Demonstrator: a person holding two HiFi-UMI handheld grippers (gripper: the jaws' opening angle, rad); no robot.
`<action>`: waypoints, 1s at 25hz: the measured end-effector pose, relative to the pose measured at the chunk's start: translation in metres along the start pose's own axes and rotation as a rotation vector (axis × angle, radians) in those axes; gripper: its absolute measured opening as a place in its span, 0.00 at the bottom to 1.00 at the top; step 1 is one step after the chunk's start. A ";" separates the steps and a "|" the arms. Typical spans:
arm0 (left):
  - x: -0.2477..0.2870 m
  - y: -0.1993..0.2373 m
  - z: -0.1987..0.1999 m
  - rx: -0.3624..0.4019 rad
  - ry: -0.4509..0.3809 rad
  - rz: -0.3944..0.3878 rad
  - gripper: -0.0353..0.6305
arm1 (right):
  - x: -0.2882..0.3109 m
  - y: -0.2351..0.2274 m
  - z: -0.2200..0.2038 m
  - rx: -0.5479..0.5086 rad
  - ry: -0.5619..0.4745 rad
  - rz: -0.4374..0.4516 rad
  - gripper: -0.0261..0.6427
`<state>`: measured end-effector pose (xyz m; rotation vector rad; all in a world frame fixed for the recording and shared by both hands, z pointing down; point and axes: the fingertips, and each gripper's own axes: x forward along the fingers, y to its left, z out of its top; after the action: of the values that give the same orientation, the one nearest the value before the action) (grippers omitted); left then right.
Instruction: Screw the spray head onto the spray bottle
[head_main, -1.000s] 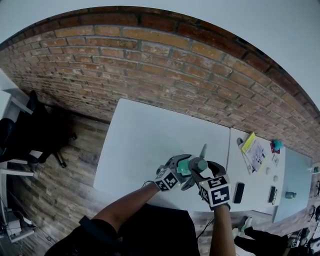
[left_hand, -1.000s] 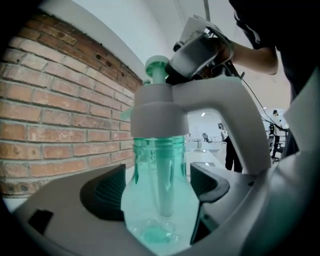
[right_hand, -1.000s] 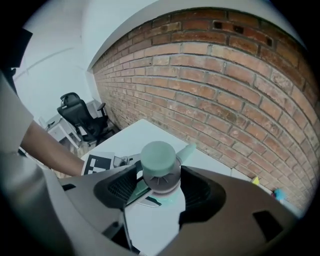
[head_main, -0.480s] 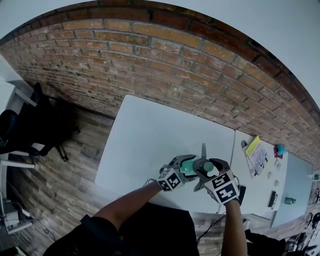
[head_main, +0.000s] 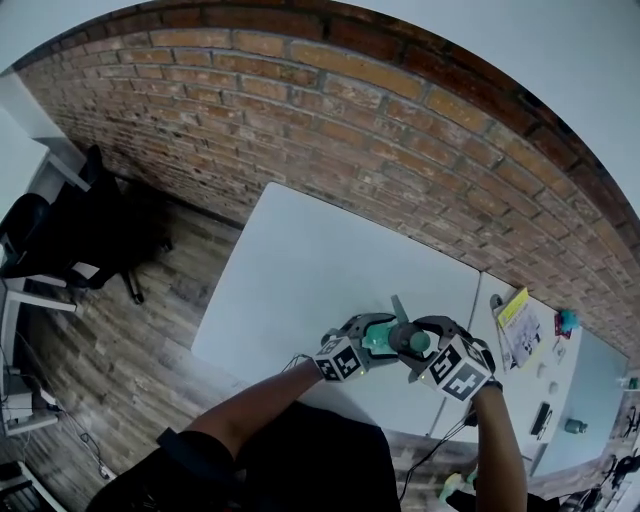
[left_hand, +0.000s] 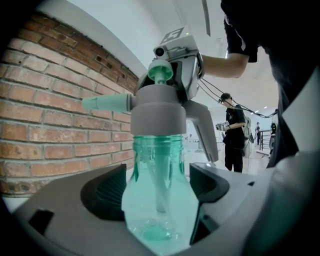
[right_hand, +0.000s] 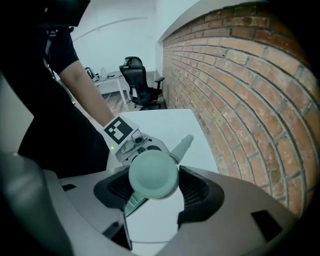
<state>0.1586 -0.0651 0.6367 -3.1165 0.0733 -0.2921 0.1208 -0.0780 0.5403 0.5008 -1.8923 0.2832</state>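
Spray bottle (left_hand: 157, 200): translucent green, over white table (head_main: 300, 270), body clamped in left gripper (left_hand: 157, 187), jaws wide. Spray head (left_hand: 157, 112): seated on bottle neck, top knob pinched by right gripper (right_hand: 155, 187). Risk: tilted turning cross-threads collar; pads slip on smooth knob

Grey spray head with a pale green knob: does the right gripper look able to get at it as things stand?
Probably yes: the right gripper sits over the grey spray head, fingers seemingly pressing its pale green knob; nothing is in between.
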 end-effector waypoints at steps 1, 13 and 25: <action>0.000 0.001 -0.002 0.007 0.003 0.003 0.65 | 0.000 0.000 0.000 -0.031 0.007 0.018 0.43; -0.001 0.002 -0.003 -0.033 0.014 0.066 0.65 | 0.001 0.008 0.001 -0.209 -0.013 0.151 0.43; -0.003 0.002 -0.006 -0.054 0.027 0.160 0.65 | -0.019 -0.005 -0.001 0.323 -0.216 -0.082 0.43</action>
<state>0.1546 -0.0667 0.6426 -3.1347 0.3350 -0.3337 0.1293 -0.0779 0.5226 0.8536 -2.0385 0.5015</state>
